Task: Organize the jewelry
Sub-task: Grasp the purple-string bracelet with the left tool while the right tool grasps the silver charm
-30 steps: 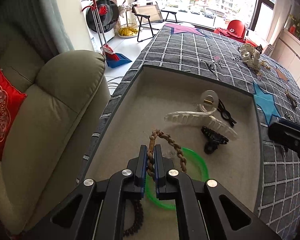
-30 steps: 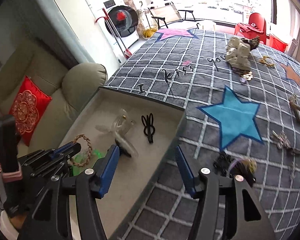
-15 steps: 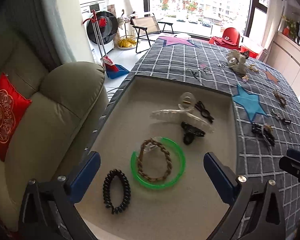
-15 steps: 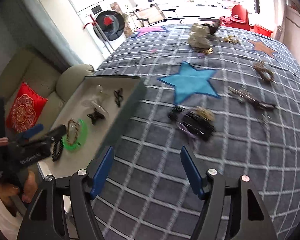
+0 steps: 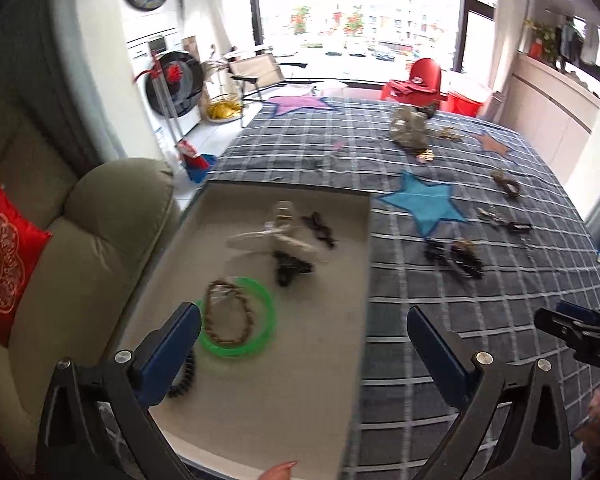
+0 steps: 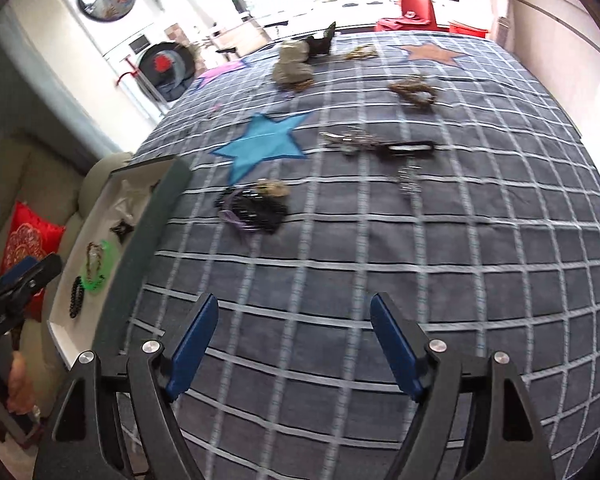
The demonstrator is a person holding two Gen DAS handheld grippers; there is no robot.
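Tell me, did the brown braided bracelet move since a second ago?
Yes. The brown braided bracelet left the left gripper and lies inside the green bangle in the tray.

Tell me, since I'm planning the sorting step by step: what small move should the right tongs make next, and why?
Probably reach forward to the dark tangled bundle beside the blue star. The right tongs are empty, jaws opening over bare cloth, and that bundle is the nearest loose piece outside the tray. The left tongs are open and empty above the tray.

Green bangle (image 5: 236,316) in beige tray (image 5: 300,400); grey white-checked cloth (image 6: 340,280) with blue star (image 6: 262,144).
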